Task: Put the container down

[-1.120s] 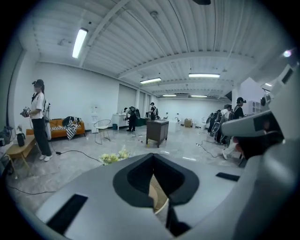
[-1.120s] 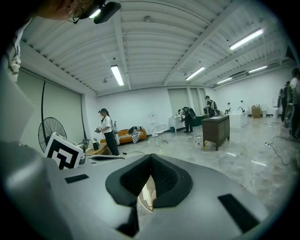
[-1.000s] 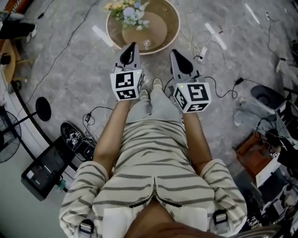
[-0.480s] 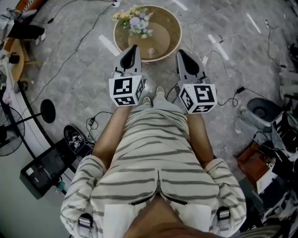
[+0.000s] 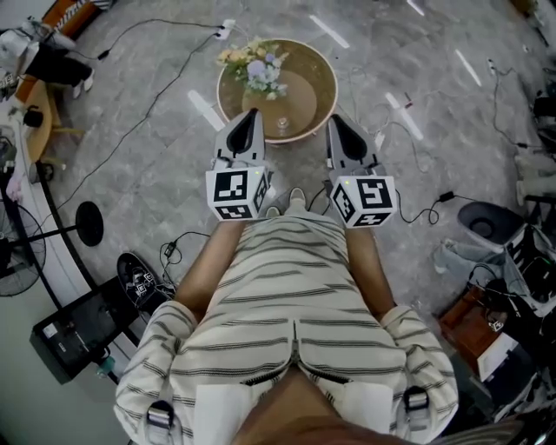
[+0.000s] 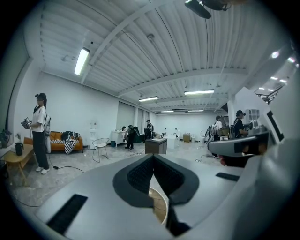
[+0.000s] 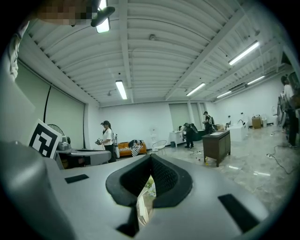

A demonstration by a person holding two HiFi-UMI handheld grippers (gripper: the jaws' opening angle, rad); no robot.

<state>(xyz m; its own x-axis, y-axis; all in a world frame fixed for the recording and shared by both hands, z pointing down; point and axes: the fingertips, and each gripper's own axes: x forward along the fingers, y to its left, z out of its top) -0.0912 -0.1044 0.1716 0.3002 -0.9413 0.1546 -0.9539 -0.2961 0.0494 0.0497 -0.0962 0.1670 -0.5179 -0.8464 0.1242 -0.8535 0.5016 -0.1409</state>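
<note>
A round wooden table stands on the grey floor ahead of the person's feet. On it are a bunch of flowers and a small clear glass. I see no other container, and neither gripper holds anything. In the head view my left gripper points at the table's near edge, shut and empty. My right gripper is beside it, also shut and empty. In the left gripper view the left gripper has its jaws pressed together, and the right gripper shows the same in its own view.
Cables and a power strip trail over the floor. A black case and a fan base sit at the left, boxes and clutter at the right. Both gripper views show people standing in the room, and a wooden cabinet.
The head view has shifted, so the whole round table now shows, lower in the frame. Both grippers stay side by side, shut, with their tips now at the table's near edge.
</note>
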